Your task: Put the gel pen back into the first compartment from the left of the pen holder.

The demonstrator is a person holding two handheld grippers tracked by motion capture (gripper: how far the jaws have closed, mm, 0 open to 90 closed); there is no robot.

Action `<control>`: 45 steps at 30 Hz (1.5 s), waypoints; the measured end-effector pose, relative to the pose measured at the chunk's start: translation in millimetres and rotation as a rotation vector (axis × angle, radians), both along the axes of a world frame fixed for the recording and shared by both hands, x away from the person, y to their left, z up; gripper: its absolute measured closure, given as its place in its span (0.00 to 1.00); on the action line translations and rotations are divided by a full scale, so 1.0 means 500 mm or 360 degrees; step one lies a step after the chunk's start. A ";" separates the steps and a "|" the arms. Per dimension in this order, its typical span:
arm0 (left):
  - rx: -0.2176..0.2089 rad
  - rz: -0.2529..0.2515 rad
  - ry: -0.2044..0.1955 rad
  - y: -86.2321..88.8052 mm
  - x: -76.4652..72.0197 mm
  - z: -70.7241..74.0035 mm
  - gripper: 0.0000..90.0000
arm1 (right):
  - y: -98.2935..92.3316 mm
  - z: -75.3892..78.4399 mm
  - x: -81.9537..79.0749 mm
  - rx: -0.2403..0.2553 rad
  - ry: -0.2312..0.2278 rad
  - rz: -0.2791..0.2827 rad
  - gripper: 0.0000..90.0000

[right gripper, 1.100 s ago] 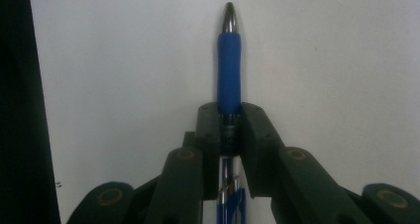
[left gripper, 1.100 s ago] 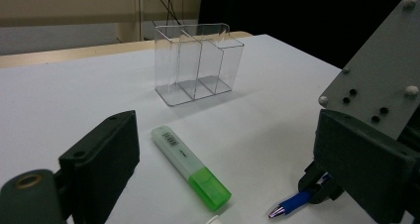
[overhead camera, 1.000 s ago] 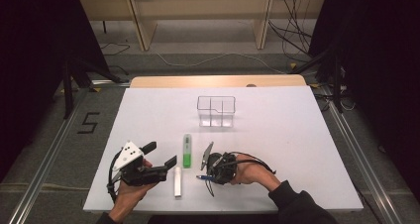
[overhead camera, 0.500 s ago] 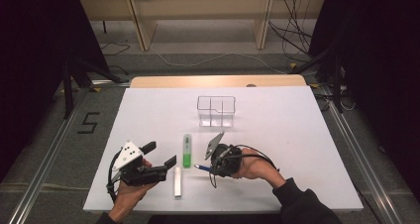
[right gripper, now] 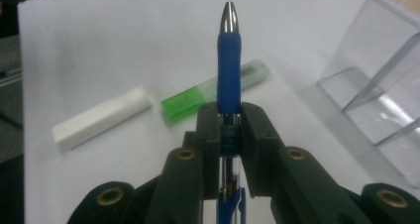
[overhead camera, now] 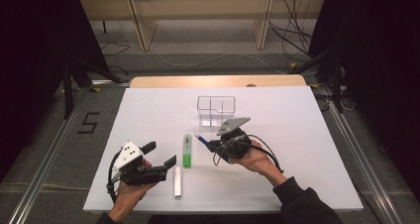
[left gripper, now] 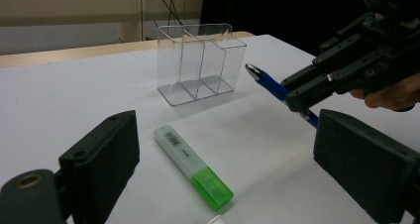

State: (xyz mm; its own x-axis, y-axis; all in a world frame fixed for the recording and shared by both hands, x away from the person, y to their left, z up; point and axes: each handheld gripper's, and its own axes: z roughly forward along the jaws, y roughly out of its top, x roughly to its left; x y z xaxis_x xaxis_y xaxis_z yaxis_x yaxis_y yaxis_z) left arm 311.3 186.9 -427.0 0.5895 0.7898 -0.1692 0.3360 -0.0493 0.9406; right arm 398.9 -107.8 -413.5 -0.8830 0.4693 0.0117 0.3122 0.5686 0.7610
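Right gripper point(overhead camera: 210, 143): jaws clamped on blue pen point(overhead camera: 201, 139), lifted off table point(overhead camera: 307, 149), between highlighter and organiser; in right gripper view point(right gripper: 230, 120) pads pinch barrel just below grip.
Pen: blue rubber grip + silver tip stick out past jaws, clip end back toward hand; in left gripper view point(left gripper: 270, 83) tip points toward organiser.
Left gripper point(overhead camera: 161, 157): jaws apart, nothing between; low near table's front left, aimed at highlighter.
Highlighter point(overhead camera: 186, 150): flat on table, green cap end toward person, just left of pen.
White stick-shaped item point(overhead camera: 177, 181): flat, near highlighter's cap, by left gripper.
Clear organiser point(overhead camera: 215, 111): upright, three compartments, farther back mid-table.
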 end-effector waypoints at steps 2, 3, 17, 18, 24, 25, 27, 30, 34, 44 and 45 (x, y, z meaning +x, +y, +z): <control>-0.0001 0.0000 0.0000 0.000 0.000 0.000 0.11 | -0.003 0.003 0.003 0.0044 -0.0020 -0.0043 0.89; 0.0001 -0.0001 0.0000 0.000 0.000 0.000 0.11 | -0.005 0.003 0.004 0.0069 -0.0028 -0.0063 0.89; -0.0002 0.0003 0.0008 0.001 0.001 -0.002 0.11 | -0.009 0.018 0.034 0.0286 -0.0078 -0.0264 0.89; -0.0004 0.0002 0.0007 0.000 0.001 -0.002 0.11 | -0.009 0.021 0.038 0.0311 -0.0072 -0.0280 0.89; -0.0004 0.0002 0.0007 0.000 0.001 -0.002 0.11 | 0.001 0.037 0.061 0.0393 -0.0098 -0.0325 0.89; -0.0006 0.0003 0.0007 0.000 0.001 -0.002 0.11 | 0.003 0.039 0.063 0.0396 -0.0107 -0.0337 0.89; -0.0009 0.0003 0.0006 0.000 0.001 -0.002 0.11 | 0.008 0.043 0.070 0.0397 -0.0113 -0.0338 0.89; -0.0005 0.0001 0.0007 0.000 0.001 -0.002 0.11 | 0.015 0.049 0.078 0.0403 -0.0120 -0.0350 0.89; -0.0004 0.0000 0.0007 0.001 0.001 -0.002 0.11 | 0.021 0.054 0.087 0.0413 -0.0129 -0.0361 0.89; -0.0001 0.0000 0.0008 0.000 0.001 -0.002 0.11 | 0.033 0.066 0.106 0.0432 -0.0160 -0.0408 0.89; -0.0001 0.0001 0.0008 0.000 0.001 -0.002 0.11 | 0.034 0.067 0.109 0.0437 -0.0160 -0.0418 0.89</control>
